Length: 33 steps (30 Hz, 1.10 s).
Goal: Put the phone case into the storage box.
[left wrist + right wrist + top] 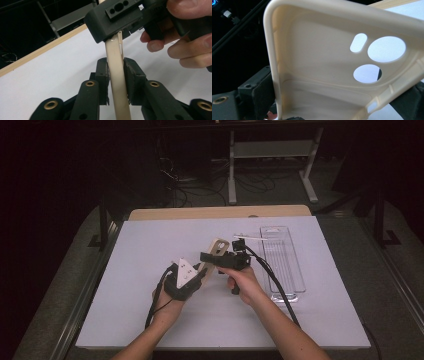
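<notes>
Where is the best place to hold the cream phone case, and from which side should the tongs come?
Probably grip the phone case on its flat back panel near one end, pads on the two broad faces, coming in edge-on along its length. It is thin and flat, and the left tongs bracket it that way; avoid the camera holes.

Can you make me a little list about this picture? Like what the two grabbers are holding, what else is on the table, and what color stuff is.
held thing: cream phone case with camera holes, lifted above the table
left gripper: jaws on either side of the case's edge, pads against it
right gripper: gripping the case higher up, near the camera holes
table: white top
other thing: clear plastic tray, lying on the right side, apart from the case
what's in the tray: too hard to tell
</notes>
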Available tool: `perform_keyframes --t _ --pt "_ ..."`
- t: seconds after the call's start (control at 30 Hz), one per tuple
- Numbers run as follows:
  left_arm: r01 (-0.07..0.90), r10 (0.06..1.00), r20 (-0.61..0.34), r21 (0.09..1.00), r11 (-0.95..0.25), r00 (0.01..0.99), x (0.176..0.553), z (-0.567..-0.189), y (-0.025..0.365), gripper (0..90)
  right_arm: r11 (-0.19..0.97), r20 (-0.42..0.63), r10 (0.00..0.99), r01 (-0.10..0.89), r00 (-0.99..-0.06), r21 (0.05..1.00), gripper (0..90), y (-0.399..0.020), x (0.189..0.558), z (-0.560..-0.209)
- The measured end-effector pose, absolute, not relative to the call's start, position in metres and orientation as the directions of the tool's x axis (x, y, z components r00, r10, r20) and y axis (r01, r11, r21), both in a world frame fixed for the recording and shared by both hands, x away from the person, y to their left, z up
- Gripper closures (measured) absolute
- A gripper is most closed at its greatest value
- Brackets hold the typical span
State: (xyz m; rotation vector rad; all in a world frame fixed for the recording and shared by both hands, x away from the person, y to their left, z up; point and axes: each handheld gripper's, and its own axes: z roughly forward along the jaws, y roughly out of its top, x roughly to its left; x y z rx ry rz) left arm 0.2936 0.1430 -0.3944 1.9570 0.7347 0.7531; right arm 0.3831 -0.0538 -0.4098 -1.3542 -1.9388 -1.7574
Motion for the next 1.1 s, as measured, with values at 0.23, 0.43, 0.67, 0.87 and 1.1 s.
perform_keyframes --t 0.23,0.43,0.67,0.87,1.1 --pt "0.226 0.728 0.201 0.867 -0.443 0.656 0.296 -0.395 0.144 54.4 -0.121 0.666 0.489 0.713 -0.563 0.691 6.0 -0.054 0.383 -0.410" --pt "0.244 0.712 0.173 0.863 -0.443 0.681 0.298 -0.394 0.147 46.1 -0.120 0.667 0.492 0.715 -0.559 0.688 6.3 -0.055 0.383 -0.409" --pt "0.280 0.684 0.114 0.855 -0.437 0.721 0.301 -0.389 0.157 35.9 -0.117 0.661 0.499 0.712 -0.561 0.692 6.4 -0.055 0.383 -0.409" --pt "0.302 0.651 0.055 0.855 -0.422 0.757 0.302 -0.384 0.166 29.0 -0.112 0.655 0.502 0.708 -0.565 0.697 6.5 -0.055 0.383 -0.409" --pt "0.296 0.601 0.034 0.848 -0.440 0.798 0.306 -0.379 0.179 20.9 -0.113 0.647 0.505 0.699 -0.571 0.706 6.6 -0.056 0.384 -0.408"
